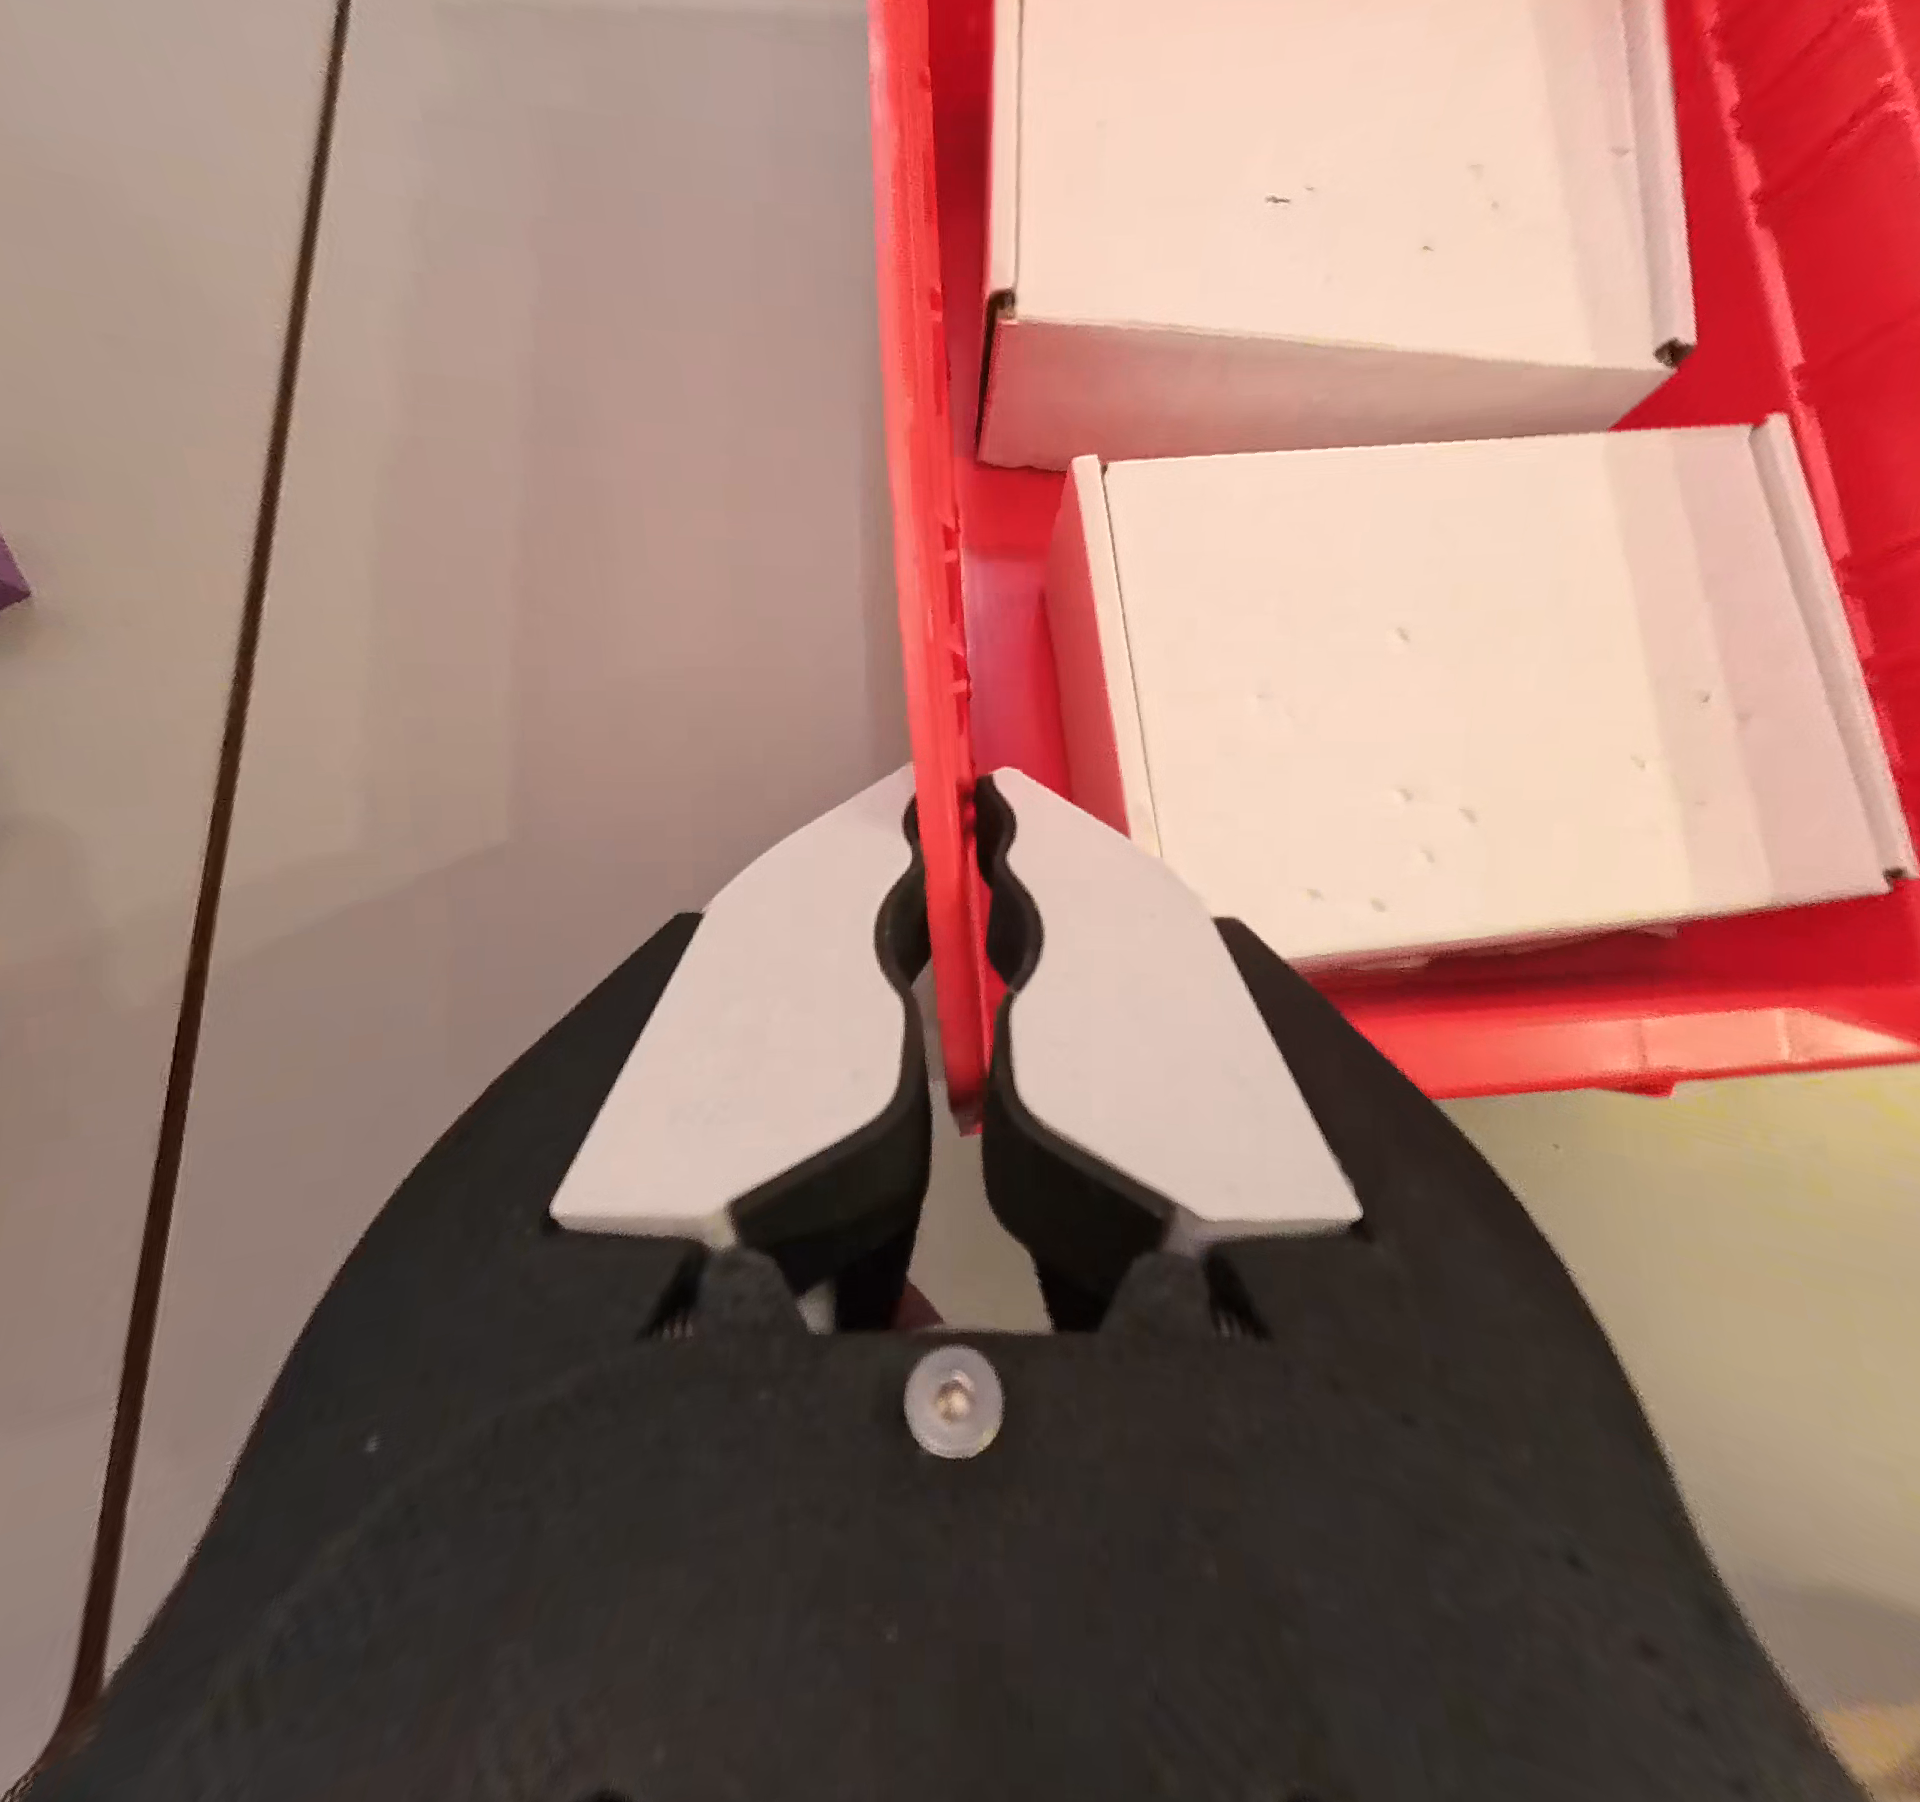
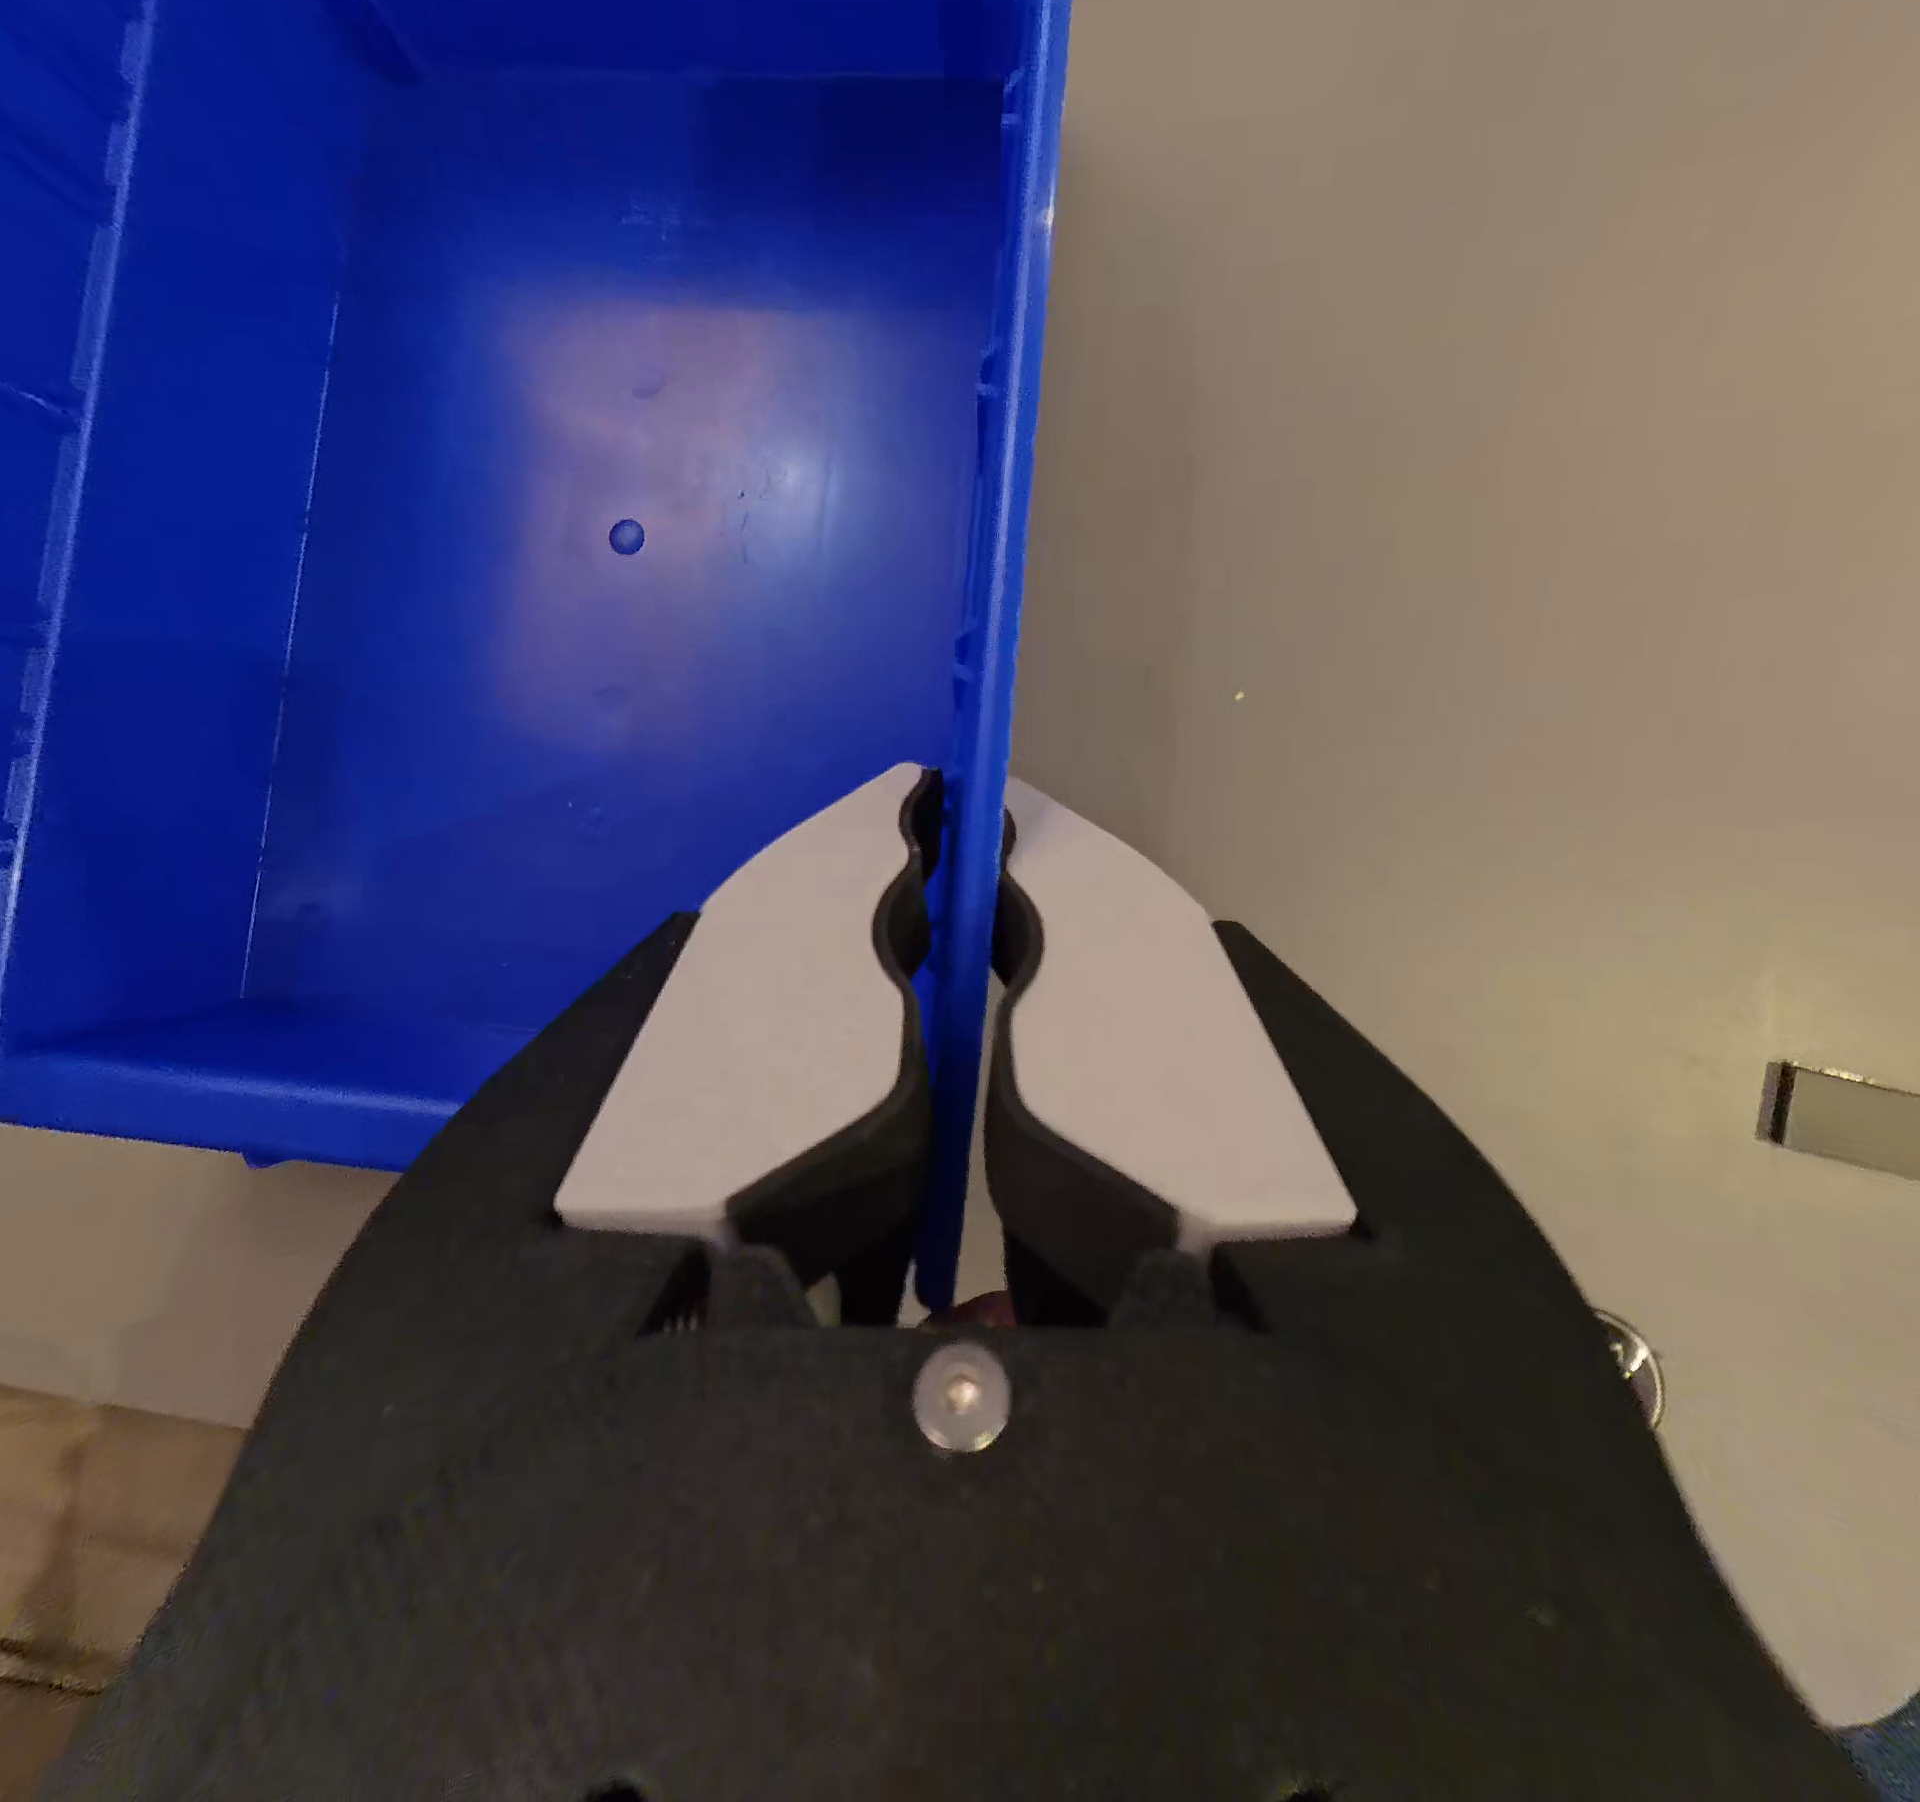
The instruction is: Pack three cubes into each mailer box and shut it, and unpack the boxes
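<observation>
Left wrist view: a red bin (image 1: 1766, 142) is seen with its long axis running from 6 toward 12 o'clock. Two closed white mailer boxes lie inside it, the far box (image 1: 1320, 183) at 1 o'clock and the near box (image 1: 1455, 703) at 3 o'clock, their flat lids turned upward. The bin's left wall is clamped between the narrowly set fingers of the left gripper (image 1: 948, 786). Right wrist view: a blue bin (image 2: 312, 817) is shown, long axis likewise toward 12 o'clock. Its right wall is pinched by the right gripper (image 2: 971, 786), which is nearly closed.
</observation>
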